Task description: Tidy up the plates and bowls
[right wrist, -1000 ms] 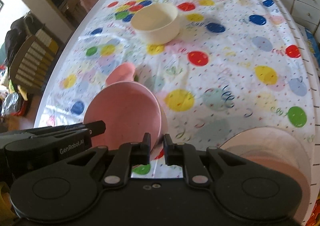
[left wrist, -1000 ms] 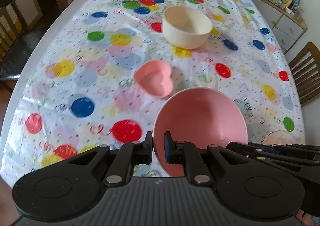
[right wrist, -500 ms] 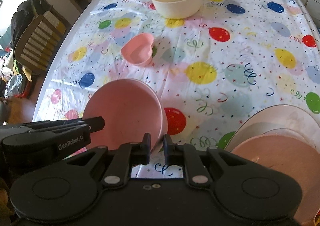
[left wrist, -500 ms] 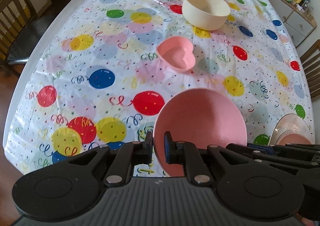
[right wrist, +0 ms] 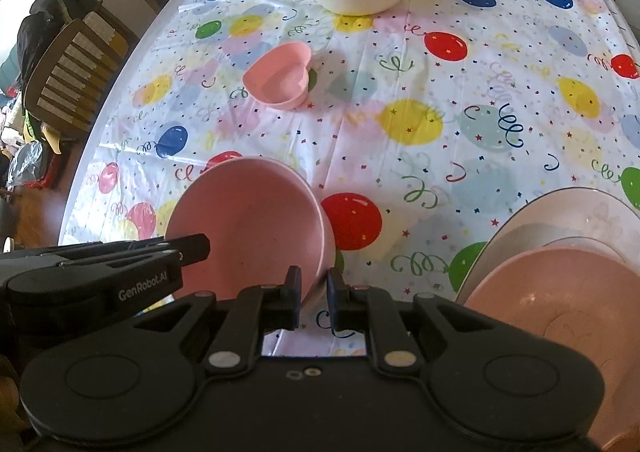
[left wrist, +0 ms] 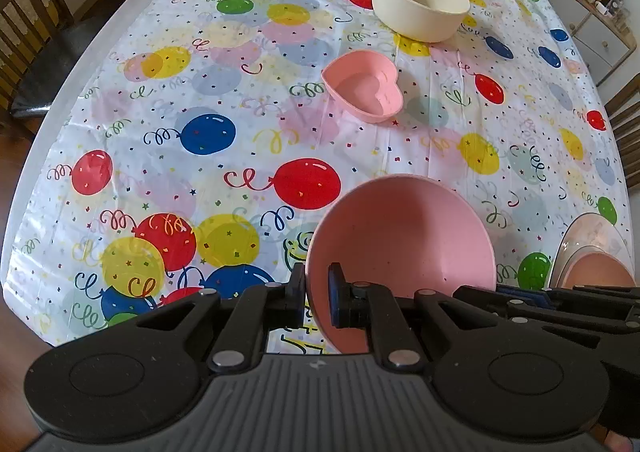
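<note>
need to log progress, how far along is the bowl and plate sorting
Done: a stack of plates with a pink dish on top sits at the right. In hand: the left gripper and the right gripper both pinch the rim of the round pink bowl. Left: the heart-shaped bowl and the cream bowl sit apart, ungathered.

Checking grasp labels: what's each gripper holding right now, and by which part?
Left gripper pinches the round pink bowl by its near rim, one finger inside, one outside. Right gripper grips the same bowl's opposite rim.
</note>
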Available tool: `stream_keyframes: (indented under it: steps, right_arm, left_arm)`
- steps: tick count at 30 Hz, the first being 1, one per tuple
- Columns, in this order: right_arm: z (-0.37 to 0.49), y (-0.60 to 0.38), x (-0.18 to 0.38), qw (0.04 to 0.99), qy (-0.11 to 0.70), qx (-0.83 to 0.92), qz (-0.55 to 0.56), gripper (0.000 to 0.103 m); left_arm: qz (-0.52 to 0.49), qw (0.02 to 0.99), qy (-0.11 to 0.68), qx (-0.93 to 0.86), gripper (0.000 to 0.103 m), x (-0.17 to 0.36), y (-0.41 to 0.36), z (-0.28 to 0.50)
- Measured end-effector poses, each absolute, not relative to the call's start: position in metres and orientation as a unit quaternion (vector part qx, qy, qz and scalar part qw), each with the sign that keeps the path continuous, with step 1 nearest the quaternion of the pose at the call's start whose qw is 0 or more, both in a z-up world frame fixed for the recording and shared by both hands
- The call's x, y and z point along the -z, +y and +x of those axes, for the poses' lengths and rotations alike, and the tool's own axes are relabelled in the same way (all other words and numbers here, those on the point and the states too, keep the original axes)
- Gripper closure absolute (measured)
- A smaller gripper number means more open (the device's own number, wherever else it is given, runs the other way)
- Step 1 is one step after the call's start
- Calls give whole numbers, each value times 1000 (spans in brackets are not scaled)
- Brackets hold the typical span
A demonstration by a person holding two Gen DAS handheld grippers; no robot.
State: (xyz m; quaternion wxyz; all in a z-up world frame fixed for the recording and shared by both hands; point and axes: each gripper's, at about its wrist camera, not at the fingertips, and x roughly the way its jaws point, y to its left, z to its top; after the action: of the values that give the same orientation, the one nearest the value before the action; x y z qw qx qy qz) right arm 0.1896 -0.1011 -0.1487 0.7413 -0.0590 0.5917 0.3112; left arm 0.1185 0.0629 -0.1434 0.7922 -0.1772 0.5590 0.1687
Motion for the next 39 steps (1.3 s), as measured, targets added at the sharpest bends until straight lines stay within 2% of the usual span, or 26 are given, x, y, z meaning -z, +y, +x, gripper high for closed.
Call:
stream_keyframes:
  steps: [11, 19, 27, 30, 33, 35, 37, 39]
  right_arm:
    - [192, -108, 139, 746, 585, -313, -50, 80]
    - [197, -116, 114, 761, 557, -328, -54, 78]
    - [204, -125, 89, 778, 529, -335, -54, 70]
    - [208, -128, 80, 783, 520, -337, -51, 67]
    - [213, -129, 72, 790, 509, -338, -49, 66]
    - [218, -129, 66, 794, 504, -337, -44, 65]
    - [223, -129, 61, 799, 498, -335, -40, 63]
    - [230, -128, 56, 806, 491, -329, -38, 59]
  left_arm:
    - [-178, 800, 547, -172, 92, 133, 65, 114]
    - [-179, 821, 516, -164, 92, 105, 62, 116]
    - [-167, 845, 483, -160, 90, 75, 56, 121]
    - [-164, 852, 472, -160, 84, 65, 56, 125]
    - [-157, 859, 461, -160, 71, 57, 58, 132]
    - [-152, 863, 454, -159, 54, 52, 60, 137]
    - [-144, 869, 445, -161, 44, 47, 63, 144]
    - [-138, 873, 442, -155, 43, 44, 67, 153]
